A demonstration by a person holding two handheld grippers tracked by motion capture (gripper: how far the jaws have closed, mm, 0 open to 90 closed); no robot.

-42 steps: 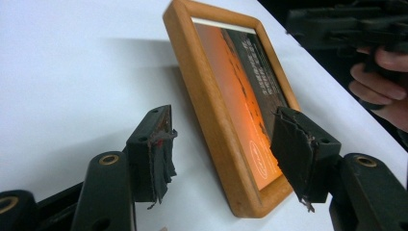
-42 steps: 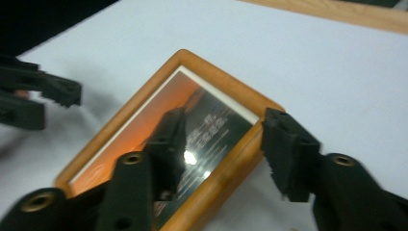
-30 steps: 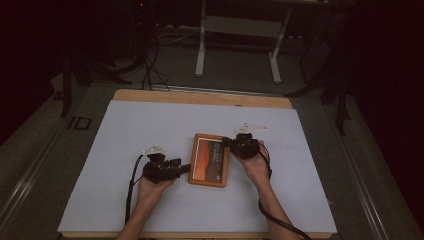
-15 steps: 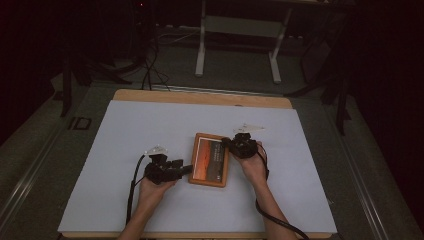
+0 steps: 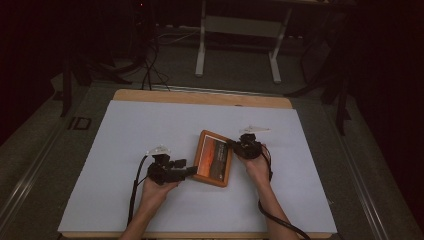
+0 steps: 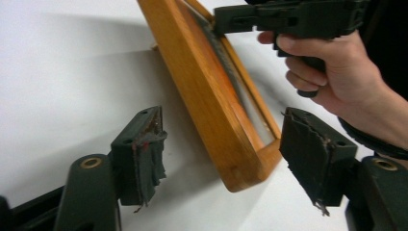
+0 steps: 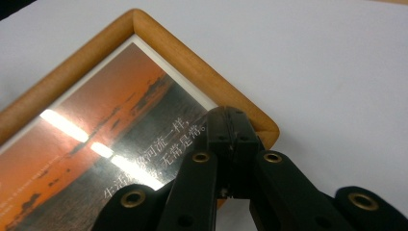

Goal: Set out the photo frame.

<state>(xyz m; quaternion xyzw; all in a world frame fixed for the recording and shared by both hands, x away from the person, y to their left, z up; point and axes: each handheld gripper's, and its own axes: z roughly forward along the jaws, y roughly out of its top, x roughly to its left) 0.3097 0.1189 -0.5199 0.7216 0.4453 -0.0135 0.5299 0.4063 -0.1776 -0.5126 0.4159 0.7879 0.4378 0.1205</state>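
Note:
A wooden picture frame (image 5: 214, 157) with an orange sunset print lies on the white table cover (image 5: 150, 125). My left gripper (image 5: 192, 171) is at the frame's near left corner. In the left gripper view its jaws (image 6: 228, 144) have just been opening and now stand wide. The frame's corner (image 6: 245, 173) sits between the pads, touching neither. My right gripper (image 5: 232, 145) is at the frame's far right corner. Its jaws (image 7: 234, 130) are shut together, tips resting on the glass (image 7: 120, 125) just inside the rim (image 7: 159, 48). The right hand (image 6: 337, 72) shows beyond the frame.
The white cover spreads wide on all sides of the frame over a wooden tabletop (image 5: 200, 97). Black cables (image 5: 135, 190) trail from both grippers toward the near edge. Beyond the table, a dark floor holds white desk legs (image 5: 201, 50) and cables.
The left gripper's jaws stand wider apart than before, around the frame's corner. Both hands and the frame have stayed about where they were.

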